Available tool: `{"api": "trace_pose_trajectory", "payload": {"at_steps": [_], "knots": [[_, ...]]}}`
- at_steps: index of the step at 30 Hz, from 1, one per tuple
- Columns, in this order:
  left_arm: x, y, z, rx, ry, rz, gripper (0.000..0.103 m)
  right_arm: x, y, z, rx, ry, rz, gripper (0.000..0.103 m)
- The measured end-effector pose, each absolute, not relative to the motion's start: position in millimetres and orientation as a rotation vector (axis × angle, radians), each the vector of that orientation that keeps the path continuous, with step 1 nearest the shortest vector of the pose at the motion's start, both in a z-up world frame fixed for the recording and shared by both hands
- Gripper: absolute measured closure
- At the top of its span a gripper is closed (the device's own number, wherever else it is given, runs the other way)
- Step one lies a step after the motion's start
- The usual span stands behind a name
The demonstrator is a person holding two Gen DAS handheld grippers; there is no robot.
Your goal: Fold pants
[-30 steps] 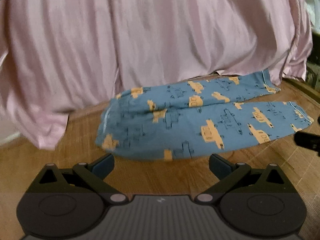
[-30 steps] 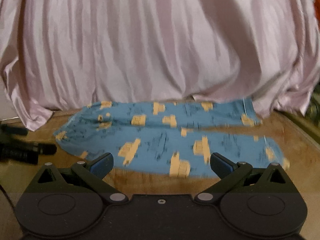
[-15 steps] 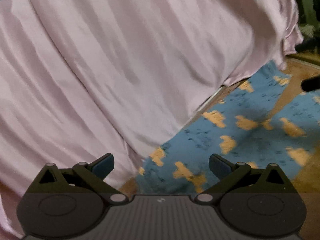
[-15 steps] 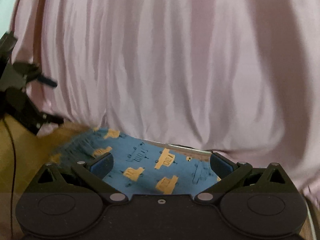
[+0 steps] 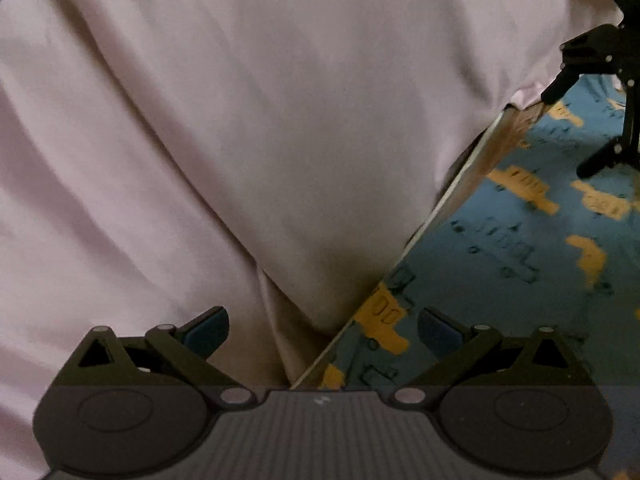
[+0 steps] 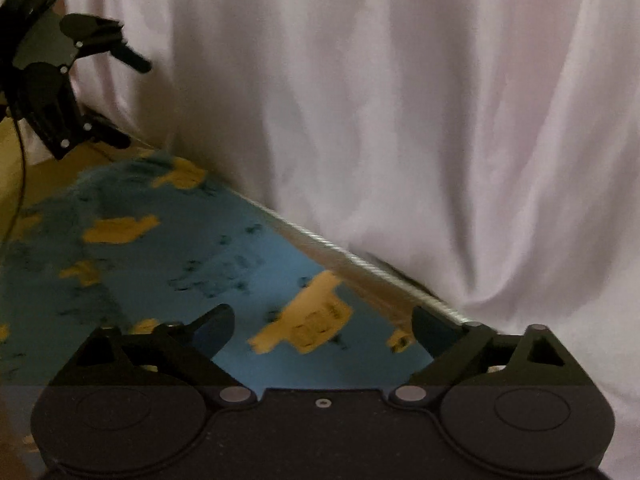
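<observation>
Pink draped sheet [image 5: 240, 140] fills most of both wrist views, hanging in long folds down to the wooden floor [image 6: 16, 176].

Pants [image 5: 520, 248], blue with yellow vehicle print, lie spread flat on the floor at the foot of the sheet. Far edge of the pants runs close along the sheet's hem; a strip of pale trim and bare wood shows between them. In the right wrist view the pants [image 6: 160, 264] spread from lower centre toward the left; print is motion-blurred.

Left tongs [image 5: 323, 330]: jaws spread wide, nothing between them. 1 blue-padded finger sits in front of the sheet, the other over the pants edge. Whether either touches the cloth cannot be told.

Right tongs [image 6: 323, 330]: also spread wide, gripping nothing, low over the pants near their far edge.

Each camera catches the other tool at its frame edge, its 2 fingers apart.
</observation>
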State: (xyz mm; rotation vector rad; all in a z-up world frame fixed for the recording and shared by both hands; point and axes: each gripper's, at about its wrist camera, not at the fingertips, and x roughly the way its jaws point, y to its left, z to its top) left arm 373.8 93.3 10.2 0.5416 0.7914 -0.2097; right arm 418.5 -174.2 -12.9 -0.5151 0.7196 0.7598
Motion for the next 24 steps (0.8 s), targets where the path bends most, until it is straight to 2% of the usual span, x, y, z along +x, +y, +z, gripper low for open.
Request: {"api": "trace_pose_trajectory", "payload": {"at_steps": [3,5,10,12,14,15,19,21,23,24], "knots": [[388.1,100.0,-9.7,0.528,0.809,-0.244,0.004,439.9,-174.3,-22.1,-0.525,0.74,0.759,0.019],[394.0,104.8,-18.4,0.505,0.826,-0.265,0.013,452.7,-173.2,-28.3,-0.533,0.757,0.759,0.026],[406.6,111.5,-27.2,0.455,0.856,-0.323,0.029,475.8,-170.4,-38.9,-0.557,0.8,0.806,0.03],[408.7,109.9,-28.6,0.461,0.859,-0.353,0.035,482.7,-168.8,-44.7,-0.553,0.833,0.831,0.035],[410.7,110.1,-30.2,0.464,0.87,-0.386,0.04,483.9,-167.5,-50.2,-0.579,0.852,0.855,0.045],[412.0,109.9,-30.3,0.466,0.877,-0.392,0.042,484.0,-168.0,-51.4,-0.586,0.855,0.864,0.047],[417.8,113.0,-32.6,0.455,0.901,-0.378,0.065,484.4,-174.9,-50.6,-0.525,0.857,0.878,0.057],[418.4,115.5,-30.5,0.438,0.906,-0.379,0.071,481.9,-176.2,-49.8,-0.528,0.839,0.877,0.065],[418.5,116.3,-29.8,0.429,0.913,-0.368,0.082,475.5,-171.5,-50.4,-0.539,0.822,0.88,0.08],[418.2,116.8,-29.0,0.419,0.92,-0.363,0.084,474.2,-170.1,-51.5,-0.547,0.816,0.885,0.084]]}}
